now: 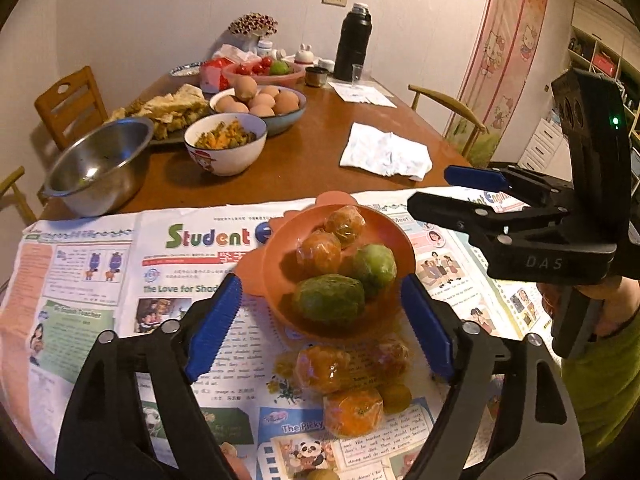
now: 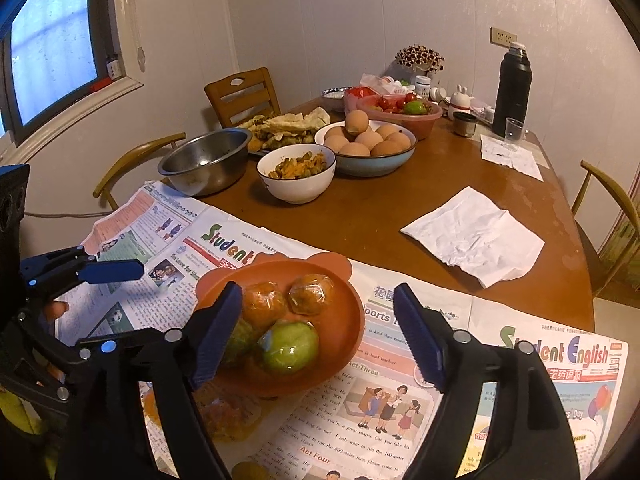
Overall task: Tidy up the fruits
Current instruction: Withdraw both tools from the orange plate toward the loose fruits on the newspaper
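Note:
An orange plastic bowl (image 1: 402, 240) (image 2: 344, 320) stands on a newspaper and holds two plastic-wrapped oranges (image 1: 320, 252) (image 2: 308, 294) and two wrapped green fruits (image 1: 330, 300) (image 2: 290, 346). Nearer the camera, loose wrapped oranges (image 1: 352, 412) (image 2: 228, 412) and a small yellow-green fruit (image 1: 396, 398) lie on the paper. My left gripper (image 1: 322, 328) (image 2: 120, 266) hovers open over the bowl's near side and the loose fruit, holding nothing. My right gripper (image 2: 318, 336) (image 1: 432, 188) is open too, above the bowl's right side, with nothing between its blue pads.
The newspaper (image 1: 100, 280) covers the table's near edge. Behind it are a steel bowl (image 1: 96, 164), a white bowl of food (image 1: 226, 140), a bowl of eggs (image 1: 260, 104), a crumpled white napkin (image 1: 386, 156) and a black thermos (image 1: 352, 40). Wooden chairs ring the table.

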Demonstrator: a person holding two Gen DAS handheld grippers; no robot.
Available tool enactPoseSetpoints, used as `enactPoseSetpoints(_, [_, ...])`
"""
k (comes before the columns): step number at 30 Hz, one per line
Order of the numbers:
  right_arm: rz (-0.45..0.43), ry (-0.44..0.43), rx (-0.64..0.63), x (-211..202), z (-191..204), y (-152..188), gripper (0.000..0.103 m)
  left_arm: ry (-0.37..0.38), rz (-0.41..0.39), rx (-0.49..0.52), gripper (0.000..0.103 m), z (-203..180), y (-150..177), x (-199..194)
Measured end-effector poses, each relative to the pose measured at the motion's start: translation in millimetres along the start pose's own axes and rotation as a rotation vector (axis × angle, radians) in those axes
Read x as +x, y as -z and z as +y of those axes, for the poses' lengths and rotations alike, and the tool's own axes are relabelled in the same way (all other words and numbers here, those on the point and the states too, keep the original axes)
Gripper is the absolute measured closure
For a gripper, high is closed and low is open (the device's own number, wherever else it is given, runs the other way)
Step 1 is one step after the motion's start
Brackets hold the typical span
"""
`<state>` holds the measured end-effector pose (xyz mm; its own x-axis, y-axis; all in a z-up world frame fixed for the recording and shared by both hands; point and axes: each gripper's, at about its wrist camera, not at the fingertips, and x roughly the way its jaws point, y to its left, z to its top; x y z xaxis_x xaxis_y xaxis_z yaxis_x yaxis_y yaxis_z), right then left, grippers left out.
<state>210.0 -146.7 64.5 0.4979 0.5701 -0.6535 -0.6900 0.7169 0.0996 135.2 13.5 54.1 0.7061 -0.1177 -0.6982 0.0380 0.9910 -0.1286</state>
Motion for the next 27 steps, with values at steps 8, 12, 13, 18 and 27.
enactPoseSetpoints(8, [-0.017, 0.012, -0.014, -9.4, 9.0, 0.7, 0.019, -0.039, -0.031, 0.000, 0.020, 2.6, 1.8, -13.0])
enactPoseSetpoints(12, [-0.027, 0.017, -0.019, -14.4, 12.4, 0.8, 0.016, -0.058, -0.043, 0.002, 0.016, 3.1, 3.4, -19.1])
enactPoseSetpoints(13, [-0.030, 0.018, -0.020, -16.0, 13.4, 0.8, 0.016, -0.063, -0.045, 0.002, 0.016, 3.6, 3.3, -19.5])
enactPoseSetpoints(18, [-0.046, 0.025, -0.030, -24.2, 17.9, 1.6, 0.012, -0.077, -0.060, 0.005, 0.013, 3.1, 5.3, -27.4])
enactPoseSetpoints(27, [-0.077, 0.051, -0.044, -41.2, 27.8, 10.2, 0.008, -0.091, -0.071, -0.006, 0.010, 6.0, 11.9, -38.4])
